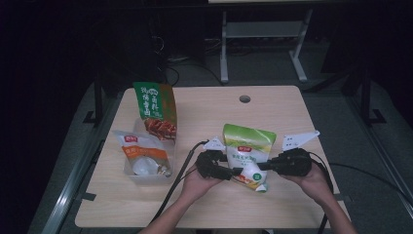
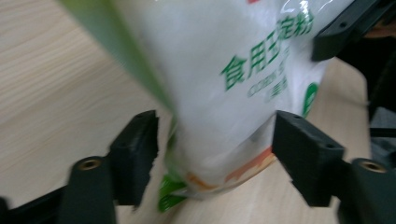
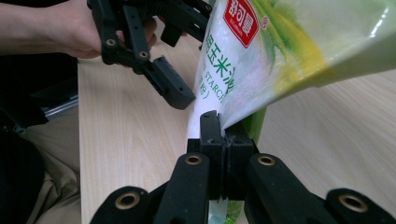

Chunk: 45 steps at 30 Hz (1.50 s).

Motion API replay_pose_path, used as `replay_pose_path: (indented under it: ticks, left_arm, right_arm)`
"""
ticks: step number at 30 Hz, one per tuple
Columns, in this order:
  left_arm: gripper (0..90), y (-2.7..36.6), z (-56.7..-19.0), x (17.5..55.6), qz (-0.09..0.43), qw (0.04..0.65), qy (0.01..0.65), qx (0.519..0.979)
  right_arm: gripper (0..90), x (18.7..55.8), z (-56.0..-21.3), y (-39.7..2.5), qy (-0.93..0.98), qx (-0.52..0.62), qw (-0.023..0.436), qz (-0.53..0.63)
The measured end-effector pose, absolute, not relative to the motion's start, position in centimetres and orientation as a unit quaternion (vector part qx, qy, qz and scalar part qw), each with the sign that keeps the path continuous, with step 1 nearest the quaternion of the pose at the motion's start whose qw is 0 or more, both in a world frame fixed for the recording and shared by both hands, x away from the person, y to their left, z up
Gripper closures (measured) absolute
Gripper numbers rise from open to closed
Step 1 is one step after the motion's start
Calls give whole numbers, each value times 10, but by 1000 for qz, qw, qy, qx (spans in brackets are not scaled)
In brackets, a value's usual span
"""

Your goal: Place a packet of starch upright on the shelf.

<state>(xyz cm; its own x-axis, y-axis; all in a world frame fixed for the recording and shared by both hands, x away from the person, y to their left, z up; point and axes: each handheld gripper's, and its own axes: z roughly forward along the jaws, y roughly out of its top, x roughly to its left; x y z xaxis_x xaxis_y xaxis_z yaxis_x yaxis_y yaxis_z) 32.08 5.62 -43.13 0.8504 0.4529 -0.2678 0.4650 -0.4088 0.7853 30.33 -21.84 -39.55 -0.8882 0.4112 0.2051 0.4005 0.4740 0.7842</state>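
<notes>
A white and green bag of corn starch [image 1: 248, 155] stands tilted near the front middle of the table. My right gripper [image 1: 265, 166] is shut on the bag's [image 3: 261, 56] right edge, its jaws pressed together on the seam. My left gripper [image 1: 235, 171] is open at the bag's left side. In the left gripper view the bag [image 2: 224, 79] sits between the two spread jaws, the fingers [image 2: 135, 154] a little apart from it. The left gripper [image 3: 175, 93] also shows in the right gripper view, beside the bag.
A clear plastic bin [image 1: 146, 176] at the left holds a tall green and orange packet [image 1: 156, 108] and a white and orange packet [image 1: 143, 152]. The table has a round cable hole [image 1: 245, 99] at the back. Cables trail off the front edge.
</notes>
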Motion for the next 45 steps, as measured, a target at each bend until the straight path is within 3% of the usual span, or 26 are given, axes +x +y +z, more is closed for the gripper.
replay_pose_path:
  ticks: [8,14,23,34,45]
  left_arm:
    - [677,53,-428,317,14,480,266,836]
    - [772,54,-423,313,25,483,255,837]
    - [762,56,-423,311,26,481,255,838]
    - [561,67,-422,294,52,461,244,851]
    - [466,91,-420,271,64,455,227,859]
  right_arm:
    - [864,305,-399,-219,862,249,15,442]
    - [800,311,-400,-218,861,256,3,439]
    - [831,313,-396,-207,868,255,14,425]
    - [890,313,-394,-205,858,269,8,438]
    - [895,316,-376,-196,856,269,19,440]
